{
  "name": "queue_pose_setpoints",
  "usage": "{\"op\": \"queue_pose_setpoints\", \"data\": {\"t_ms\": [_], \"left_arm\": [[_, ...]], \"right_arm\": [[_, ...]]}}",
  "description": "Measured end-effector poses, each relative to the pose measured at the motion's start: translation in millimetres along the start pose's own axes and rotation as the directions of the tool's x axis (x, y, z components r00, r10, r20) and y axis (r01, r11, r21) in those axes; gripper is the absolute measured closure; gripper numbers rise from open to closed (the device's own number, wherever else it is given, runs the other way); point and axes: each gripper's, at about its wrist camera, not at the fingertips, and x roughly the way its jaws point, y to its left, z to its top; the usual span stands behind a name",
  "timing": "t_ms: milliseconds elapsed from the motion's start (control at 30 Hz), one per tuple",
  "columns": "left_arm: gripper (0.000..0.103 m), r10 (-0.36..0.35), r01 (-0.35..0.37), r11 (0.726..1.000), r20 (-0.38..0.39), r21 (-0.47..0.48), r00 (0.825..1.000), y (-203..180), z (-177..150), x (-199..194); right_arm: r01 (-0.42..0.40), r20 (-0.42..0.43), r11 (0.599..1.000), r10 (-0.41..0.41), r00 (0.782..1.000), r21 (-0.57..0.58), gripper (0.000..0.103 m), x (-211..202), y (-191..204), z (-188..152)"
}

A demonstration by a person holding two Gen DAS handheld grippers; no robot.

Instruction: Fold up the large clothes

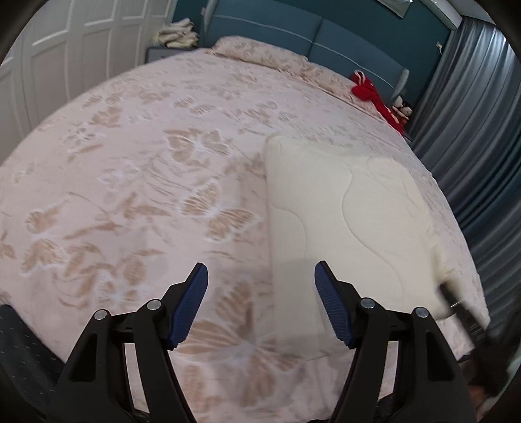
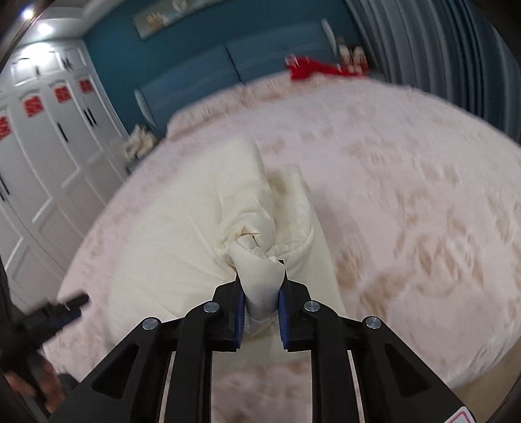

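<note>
Bed (image 1: 130,169) fills frame; cream quilt (image 1: 351,208) lies center-right, folded. Looks soft, bulky, light; best grabbed at corners. My right hand-held gripper (image 2: 260,301) is clamped on a bunched corner; left hand-held gripper (image 1: 260,293) apart, empty.

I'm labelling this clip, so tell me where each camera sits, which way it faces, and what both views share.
Left wrist: on the left gripper, looking down across the bed toward the blue headboard; its open fingers show, empty.
Right wrist: on the right gripper, facing the headboard too; its fingers pinch a bunched corner of the cream quilted piece. The person's hand shows at lower left.
Shared: bed, cream quilted piece, red garment, white wardrobe.
</note>
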Motion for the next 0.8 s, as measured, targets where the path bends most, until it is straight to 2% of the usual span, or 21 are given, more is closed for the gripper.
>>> {"op": "queue_pose_setpoints", "data": {"t_ms": [200,333,533,733,800], "left_arm": [[0.039,-0.008,0.011,0.998,-0.033,0.068,0.999,-37.1,-5.8,18.5],[0.039,0.013,-0.007,0.995,-0.059,0.101,0.998,-50.2,-8.5,32.6],[0.037,0.037,-0.028,0.993,-0.081,0.113,0.996,-55.1,-12.1,39.2],[0.037,0.013,-0.001,0.995,-0.115,0.103,0.993,-55.6,-15.2,32.9],[0.037,-0.014,0.028,0.994,-0.138,0.101,0.99,-52.6,-20.4,25.4]], "right_arm": [[0.031,-0.034,0.998,-0.033,0.999,-0.046,0.088,15.2,-1.4,-8.4],[0.02,-0.054,1.0,-0.019,0.998,0.012,0.087,22.2,-14.0,-13.2],[0.005,-0.06,0.999,-0.002,0.998,0.05,0.083,25.0,-22.0,-21.8],[-0.004,-0.062,0.998,0.008,0.998,0.066,0.083,25.6,-24.8,-21.0],[-0.008,-0.064,0.997,0.013,0.998,0.077,0.083,25.5,-26.3,-20.8]]}}
